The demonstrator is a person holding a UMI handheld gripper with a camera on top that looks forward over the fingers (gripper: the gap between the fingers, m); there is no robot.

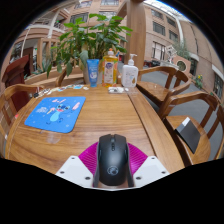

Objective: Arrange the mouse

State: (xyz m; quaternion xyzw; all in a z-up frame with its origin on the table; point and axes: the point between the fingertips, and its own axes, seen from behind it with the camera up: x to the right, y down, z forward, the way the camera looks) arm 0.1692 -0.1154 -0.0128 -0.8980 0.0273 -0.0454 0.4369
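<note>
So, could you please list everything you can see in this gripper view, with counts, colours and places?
mouse: one, black, between the gripper's fingers at the table's near edge
table: one, brown wood, under everything
mat: one, blue, on the table beyond the mouse, to one side
plant: one, green, at the table's far end
bottles: about three, blue, amber and white with a pump, at the far end by the plant
chairs: several, brown wood, around the table
building: one, brick-coloured, in the background
gripper: one, white fingers with magenta pads; whether they press the mouse cannot be told
</note>
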